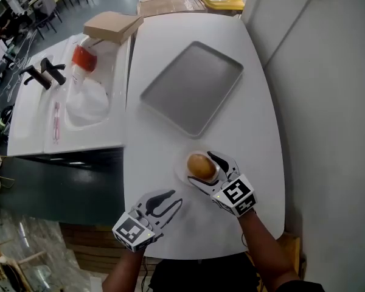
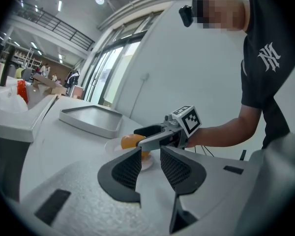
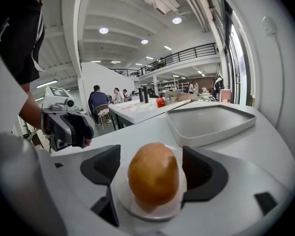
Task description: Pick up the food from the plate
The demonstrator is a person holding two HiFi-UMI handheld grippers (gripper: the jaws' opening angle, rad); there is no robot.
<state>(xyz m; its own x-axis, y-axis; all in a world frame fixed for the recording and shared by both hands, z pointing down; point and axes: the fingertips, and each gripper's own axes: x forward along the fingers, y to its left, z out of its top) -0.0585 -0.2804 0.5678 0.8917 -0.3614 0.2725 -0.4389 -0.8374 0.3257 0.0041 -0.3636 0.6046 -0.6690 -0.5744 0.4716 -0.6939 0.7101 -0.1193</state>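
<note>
A round golden-brown piece of food sits on a small white plate near the front of the white table. My right gripper is open, with one jaw on each side of the food. In the right gripper view the food fills the space between the dark pads, and a little room shows on both sides. My left gripper rests low over the table, left of the plate. Its jaws stand a narrow gap apart with nothing between them.
A grey tray lies empty beyond the plate. Left of the table a lower white counter holds a plastic bag with a red item, a cardboard box and black handles. A wall runs along the right.
</note>
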